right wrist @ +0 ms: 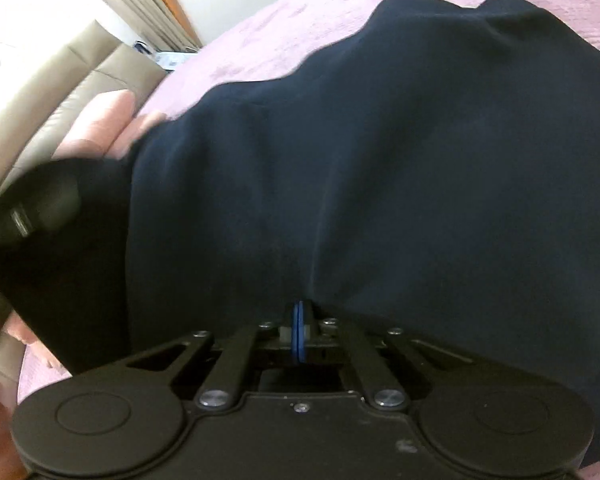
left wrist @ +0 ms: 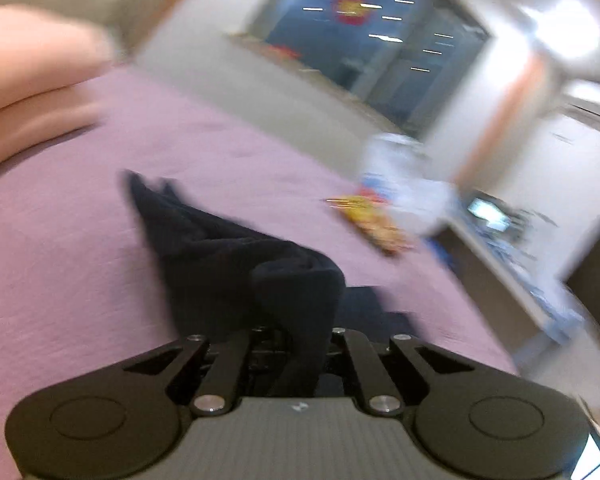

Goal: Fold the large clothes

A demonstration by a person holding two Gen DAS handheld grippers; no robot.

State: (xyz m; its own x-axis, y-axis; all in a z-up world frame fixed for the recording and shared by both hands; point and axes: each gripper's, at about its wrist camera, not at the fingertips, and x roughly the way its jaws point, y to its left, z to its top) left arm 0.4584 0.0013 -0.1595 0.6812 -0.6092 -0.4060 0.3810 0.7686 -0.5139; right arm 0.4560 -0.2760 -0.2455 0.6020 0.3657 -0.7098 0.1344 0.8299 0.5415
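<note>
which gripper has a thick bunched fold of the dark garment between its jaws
The left gripper: a rolled fold of the dark garment runs between its jaws. The right gripper pinches only a thin edge.

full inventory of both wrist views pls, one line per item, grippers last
dark garment: 1, navy, spread on the bed, one fold rising between the left gripper's fingers
bedspread: 1, mauve, under the garment
pillows: 2, pink, stacked at the bed's far left
snack packet: 1, yellow-red, on the bed's far edge; blurred
sofa: 1, beige, beside the bed
window: 1, dark, far wall
left gripper: 1, black, shut on the dark garment
right gripper: 1, black, blue pads together at the garment's near edge; any cloth between them is hidden
</note>
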